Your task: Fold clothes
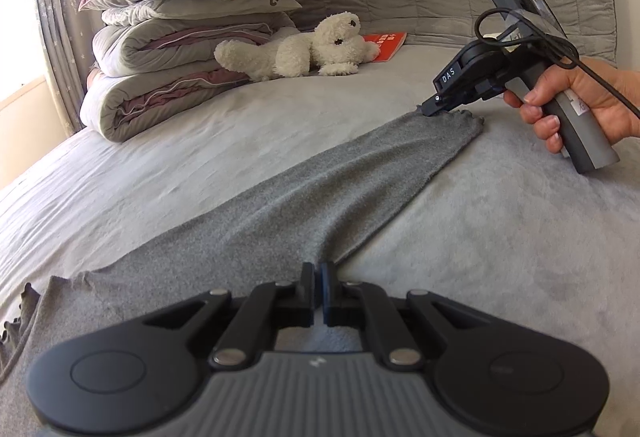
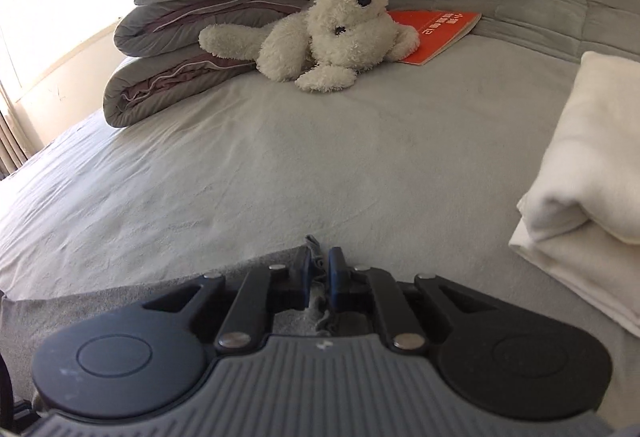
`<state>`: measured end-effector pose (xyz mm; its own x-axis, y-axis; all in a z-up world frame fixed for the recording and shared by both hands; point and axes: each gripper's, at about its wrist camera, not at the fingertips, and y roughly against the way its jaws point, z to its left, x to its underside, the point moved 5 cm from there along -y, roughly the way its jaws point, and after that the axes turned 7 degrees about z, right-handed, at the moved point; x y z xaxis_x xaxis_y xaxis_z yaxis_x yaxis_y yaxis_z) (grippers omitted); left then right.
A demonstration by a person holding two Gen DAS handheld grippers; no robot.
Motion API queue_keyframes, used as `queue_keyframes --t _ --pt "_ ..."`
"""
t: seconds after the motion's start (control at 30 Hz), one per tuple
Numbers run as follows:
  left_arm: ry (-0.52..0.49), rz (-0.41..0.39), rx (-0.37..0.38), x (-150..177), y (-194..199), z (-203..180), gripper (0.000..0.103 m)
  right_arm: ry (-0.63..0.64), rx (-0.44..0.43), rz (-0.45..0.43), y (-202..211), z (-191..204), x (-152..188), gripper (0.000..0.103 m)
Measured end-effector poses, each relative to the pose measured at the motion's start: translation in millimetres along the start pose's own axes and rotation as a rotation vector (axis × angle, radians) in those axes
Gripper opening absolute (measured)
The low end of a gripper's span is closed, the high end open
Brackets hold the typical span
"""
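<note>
We have the grey garment (image 1: 240,205) spread on the bed (image 1: 500,237), its long sleeve reaching away from us toward the white plush dog (image 1: 304,49), which serves as our landmark near the headboard. Our left gripper (image 1: 318,283) sits at the near end of that sleeve, on the side away from the dog, with its jaws pressed together on a ridge of the grey cloth; we judge that this pins the base so the sleeve can be drawn taut. Our right gripper (image 1: 430,110), held in a hand (image 1: 580,105), has its tips at the frilled cuff (image 1: 460,119), the part of the garment nearest the dog. In the right wrist view that right gripper (image 2: 320,269) shows its jaws nearly together, pinching a small bunch of grey fabric, which we take to be the cuff. Holding both ends looks like preparation for lifting the sleeve and folding it back over the body. A folded cream cloth (image 2: 580,157) lies to the right of the dog, clear of our work, and a stack of bedding (image 1: 168,49) stands to its left.
</note>
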<state>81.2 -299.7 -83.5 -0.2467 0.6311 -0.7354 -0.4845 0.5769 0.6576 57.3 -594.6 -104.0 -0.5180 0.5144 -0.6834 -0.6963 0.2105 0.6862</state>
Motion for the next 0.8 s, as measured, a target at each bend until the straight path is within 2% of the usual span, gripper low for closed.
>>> queue_keyframes --t 0.03,0.07,0.13,0.17,0.2,0.3,0.47,0.8 --pt "0.022 -0.005 0.018 0 3 2 0.006 0.006 0.016 -0.001 2 2 -1 0.011" --pt "0.048 -0.011 0.040 0 7 3 0.012 0.012 0.019 -0.005 6 4 -2 0.020" --pt "0.099 -0.023 0.082 1 16 6 0.031 0.032 0.005 -0.006 15 11 -4 0.021" --pt "0.111 -0.028 0.090 3 22 5 0.045 0.043 -0.003 -0.006 20 15 -5 0.022" --pt "0.114 -0.034 0.088 6 28 4 0.048 0.060 -0.015 -0.001 25 21 -5 0.025" --pt "0.114 -0.025 0.057 17 45 4 0.050 0.105 -0.049 0.004 37 46 -5 0.037" --pt "0.140 -0.009 0.001 41 77 18 0.059 0.170 -0.103 0.044 50 92 5 0.038" --pt "0.204 0.069 -0.075 106 124 49 0.061 0.261 -0.241 0.113 80 182 39 0.039"
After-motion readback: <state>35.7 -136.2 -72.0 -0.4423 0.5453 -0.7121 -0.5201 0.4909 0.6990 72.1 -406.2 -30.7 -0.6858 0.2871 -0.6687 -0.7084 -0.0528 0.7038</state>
